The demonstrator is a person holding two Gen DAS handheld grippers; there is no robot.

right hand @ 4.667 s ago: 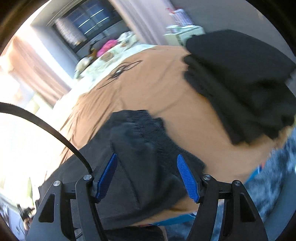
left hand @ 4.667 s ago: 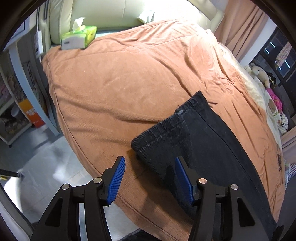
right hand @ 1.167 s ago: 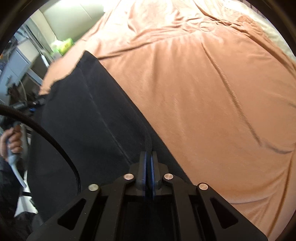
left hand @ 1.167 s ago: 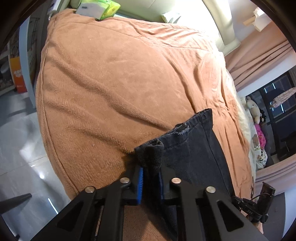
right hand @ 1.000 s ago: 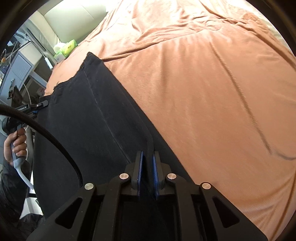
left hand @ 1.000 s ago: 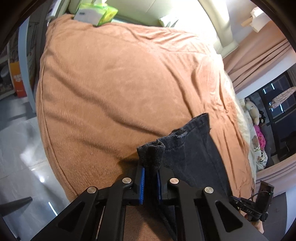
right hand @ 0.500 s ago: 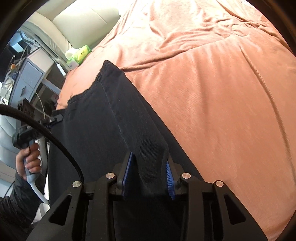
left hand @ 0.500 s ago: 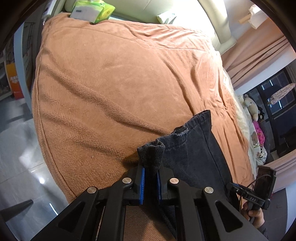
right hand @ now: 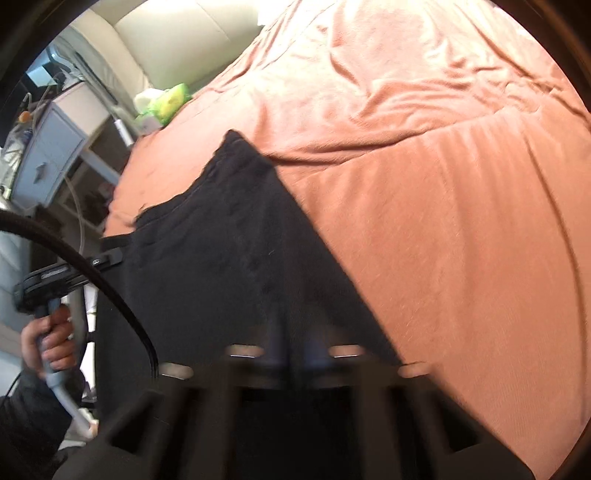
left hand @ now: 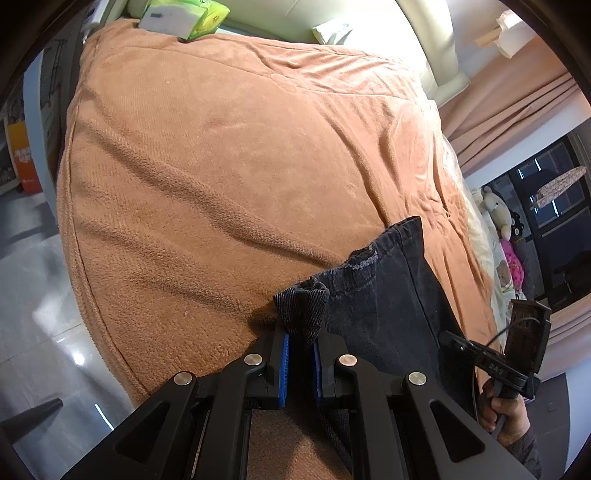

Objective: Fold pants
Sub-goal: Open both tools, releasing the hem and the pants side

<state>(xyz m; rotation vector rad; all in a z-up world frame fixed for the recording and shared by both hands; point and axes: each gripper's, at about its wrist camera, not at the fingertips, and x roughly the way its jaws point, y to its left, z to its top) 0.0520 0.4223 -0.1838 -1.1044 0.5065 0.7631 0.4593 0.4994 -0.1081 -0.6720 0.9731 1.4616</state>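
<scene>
Pinching a bunched corner of the dark pants (left hand: 388,306) between its blue pads, the left gripper (left hand: 300,363) keeps the same clamp it had half a second ago, low over the near edge of the orange blanket (left hand: 221,166). The right gripper (right hand: 295,354) has blurred with motion since then; its fingers had parted around the cloth, and now I cannot tell how the jaws stand. Farther off, the pants stretch flat across the blanket; a green tissue pack (left hand: 181,18) sits at the bed's head.
</scene>
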